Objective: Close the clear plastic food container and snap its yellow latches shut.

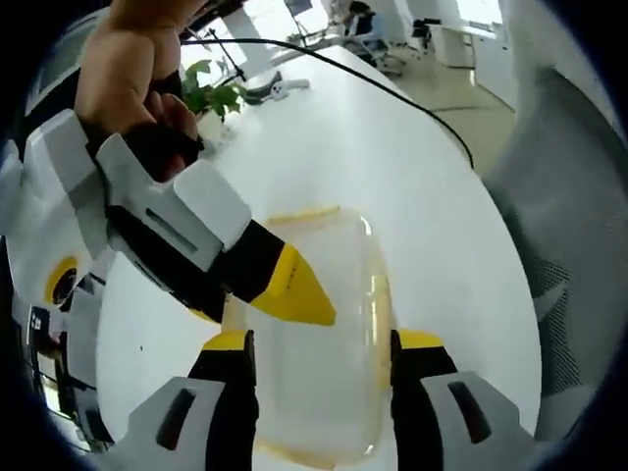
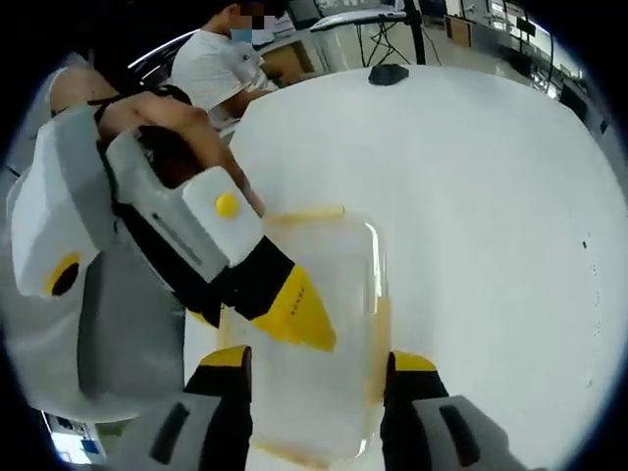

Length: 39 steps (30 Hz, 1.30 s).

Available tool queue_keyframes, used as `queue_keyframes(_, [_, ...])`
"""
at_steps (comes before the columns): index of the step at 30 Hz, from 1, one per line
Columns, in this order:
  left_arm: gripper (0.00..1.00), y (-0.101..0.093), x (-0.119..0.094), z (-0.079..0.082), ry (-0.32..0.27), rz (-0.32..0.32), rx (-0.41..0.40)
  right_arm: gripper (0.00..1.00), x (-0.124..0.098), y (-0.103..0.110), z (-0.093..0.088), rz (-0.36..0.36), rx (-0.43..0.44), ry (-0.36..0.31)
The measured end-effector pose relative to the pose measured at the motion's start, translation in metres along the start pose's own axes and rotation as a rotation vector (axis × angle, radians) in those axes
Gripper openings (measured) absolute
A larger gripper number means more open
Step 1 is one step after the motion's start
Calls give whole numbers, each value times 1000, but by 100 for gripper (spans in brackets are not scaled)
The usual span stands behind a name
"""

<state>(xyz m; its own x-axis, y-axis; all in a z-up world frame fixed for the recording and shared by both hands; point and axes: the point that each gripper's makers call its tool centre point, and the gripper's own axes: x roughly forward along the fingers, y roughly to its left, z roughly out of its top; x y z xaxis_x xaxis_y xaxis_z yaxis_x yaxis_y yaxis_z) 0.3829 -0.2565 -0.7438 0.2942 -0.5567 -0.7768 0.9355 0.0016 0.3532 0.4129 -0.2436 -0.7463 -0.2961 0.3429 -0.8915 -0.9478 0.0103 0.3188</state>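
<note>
White table (image 1: 392, 167) in left gripper view, curved edge near a grey chair (image 1: 559, 216), open surface beyond. Clear container (image 1: 324, 334), lid on, yellow-trimmed, between left gripper (image 1: 324, 355) jaws, spread. Right gripper view: same container (image 2: 324, 324) between right gripper (image 2: 319, 365) jaws, parted.

Near end of the container (image 1: 324, 324) cut off by the edge; latches blurred, partly hidden behind jaws.
</note>
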Motion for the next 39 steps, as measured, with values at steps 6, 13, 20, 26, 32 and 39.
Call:
queue_keyframes(6, [51,3,-3,0,-42,-18,-10,51,-1,0,-2,0,-12,0])
queue_keyframes(13, [52,5,-2,2,-45,-14,-24,53,-4,3,-2,-27,-7,-44])
queue_keyframes(20, [52,11,-4,10,-115,-83,-201,53,-9,4,-1,-91,-55,-103])
queue_keyframes(26, [59,11,-4,14,-104,-132,-238,55,-25,7,-7,-157,-88,-164])
queue_keyframes(32, [68,16,-7,10,-74,-151,-229,59,-35,18,-21,-173,-74,-200])
queue_keyframes(39, [73,33,-20,2,-62,-170,-219,66,-37,23,-28,-192,-52,-231])
